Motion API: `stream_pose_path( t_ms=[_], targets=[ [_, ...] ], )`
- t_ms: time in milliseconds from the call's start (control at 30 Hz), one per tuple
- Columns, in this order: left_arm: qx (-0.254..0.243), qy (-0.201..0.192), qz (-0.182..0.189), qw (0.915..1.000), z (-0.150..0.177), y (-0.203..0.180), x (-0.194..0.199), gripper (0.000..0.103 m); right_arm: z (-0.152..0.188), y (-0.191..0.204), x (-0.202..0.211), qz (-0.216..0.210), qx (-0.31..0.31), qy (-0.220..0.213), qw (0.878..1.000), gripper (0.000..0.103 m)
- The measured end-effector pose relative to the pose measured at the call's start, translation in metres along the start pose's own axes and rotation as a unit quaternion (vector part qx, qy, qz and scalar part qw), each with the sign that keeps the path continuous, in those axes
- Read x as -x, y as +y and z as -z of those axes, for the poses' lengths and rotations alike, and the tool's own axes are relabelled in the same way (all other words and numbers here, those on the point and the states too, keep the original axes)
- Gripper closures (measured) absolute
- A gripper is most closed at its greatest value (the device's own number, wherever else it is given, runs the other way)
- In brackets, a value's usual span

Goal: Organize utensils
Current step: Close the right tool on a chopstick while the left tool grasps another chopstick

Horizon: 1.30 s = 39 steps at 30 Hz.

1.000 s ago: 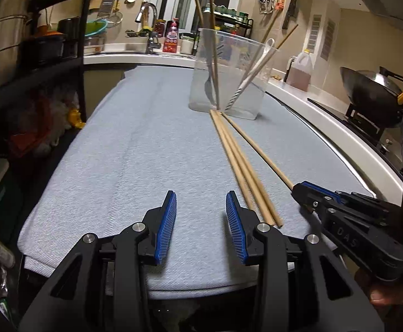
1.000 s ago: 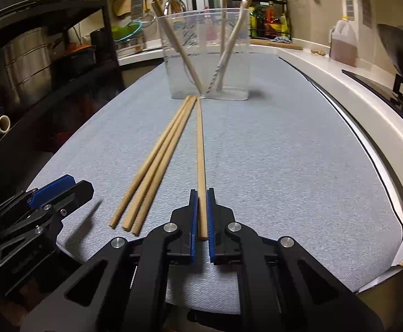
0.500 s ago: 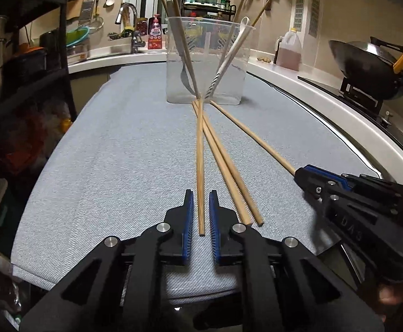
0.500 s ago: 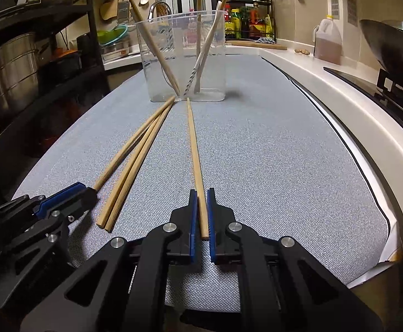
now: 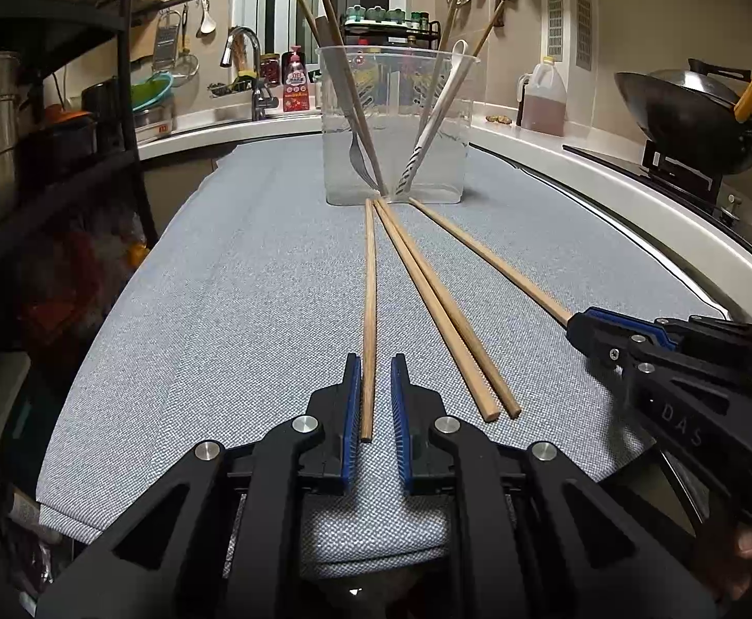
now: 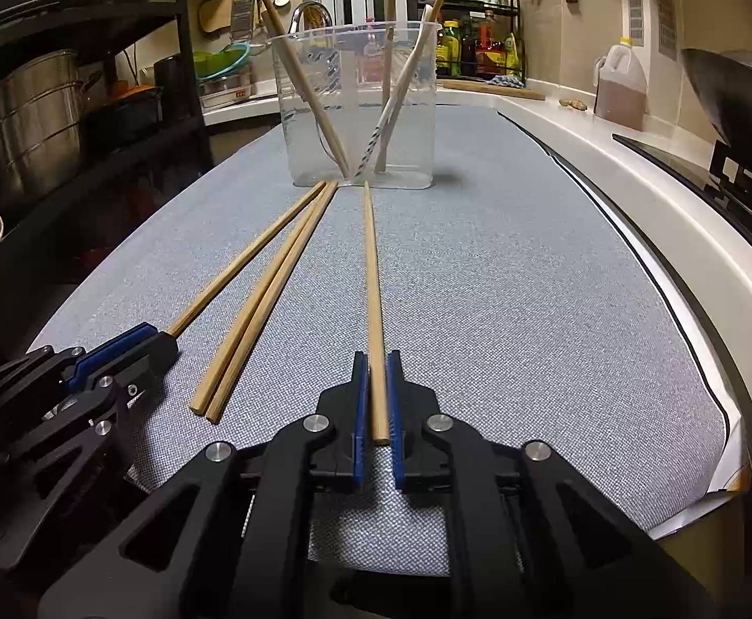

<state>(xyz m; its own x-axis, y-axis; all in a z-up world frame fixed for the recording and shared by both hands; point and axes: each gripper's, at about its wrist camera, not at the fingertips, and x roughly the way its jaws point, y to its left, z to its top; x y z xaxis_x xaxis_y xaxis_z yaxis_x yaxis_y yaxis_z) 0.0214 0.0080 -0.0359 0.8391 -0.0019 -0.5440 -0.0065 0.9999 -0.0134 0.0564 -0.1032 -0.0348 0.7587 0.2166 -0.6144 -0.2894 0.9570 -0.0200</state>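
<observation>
On a grey woven cloth (image 5: 221, 309) over the white counter (image 6: 659, 206): 4 long, pale wooden chopsticks, fanned out from the foot of a clear plastic tub (image 5: 448, 175) at the cloth's far edge, butt ends close to its near edge.

Pinched in the left gripper (image 5: 376, 361), jaws having just been closing: the near end of the leftmost wooden chopstick (image 5: 370, 299), hard against 1 pad with a sliver of cloth showing beside the other, so probably a light hold. Clamped squarely in the right gripper (image 6: 377, 358): the near end of the rightmost wooden chopstick (image 6: 373, 278). Between those 2, untouched and side by side, a pair of loose wooden chopsticks (image 5: 438, 309).

Likely light, stiff and smooth; prone to droop, swing or twist in the pads under an end grip. Better taken slightly further up from the butt, or lifted slowly. Nothing fragile here, yet a tall thin-walled tub, already stocked with utensils, easy to tip with so long a lever.

Plenty of bare cloth on both sides. Tighter past the right edge, with counter rim and black wok (image 5: 685, 113) beyond, and past the left edge, beside dark shelving (image 5: 128, 103).
</observation>
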Motion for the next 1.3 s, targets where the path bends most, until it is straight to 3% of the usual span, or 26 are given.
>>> stream_pose_path(
  t_ms=[133,200,533,800,1300],
  targets=[
    [-0.003,-0.002,0.000,1.0000,0.001,0.000,0.002,0.092,0.000,-0.001,0.000,0.001,0.001,-0.002,1.000,0.096],
    [0.001,-0.001,-0.002,1.0000,0.001,0.001,0.002,0.097,0.001,-0.001,0.001,0.007,-0.001,-0.004,1.000,0.096],
    [0.024,-0.007,-0.023,0.9994,0.005,0.013,0.006,0.097,0.006,-0.008,0.006,0.043,-0.004,-0.009,0.999,0.095],
    [0.021,-0.018,-0.017,0.9995,0.004,0.011,0.003,0.096,0.007,-0.006,0.006,0.005,-0.009,-0.013,1.000,0.092],
    [0.013,-0.032,-0.019,0.9992,0.004,0.008,-0.001,0.097,0.008,-0.002,0.006,0.007,-0.002,-0.018,1.000,0.096]
  ],
)
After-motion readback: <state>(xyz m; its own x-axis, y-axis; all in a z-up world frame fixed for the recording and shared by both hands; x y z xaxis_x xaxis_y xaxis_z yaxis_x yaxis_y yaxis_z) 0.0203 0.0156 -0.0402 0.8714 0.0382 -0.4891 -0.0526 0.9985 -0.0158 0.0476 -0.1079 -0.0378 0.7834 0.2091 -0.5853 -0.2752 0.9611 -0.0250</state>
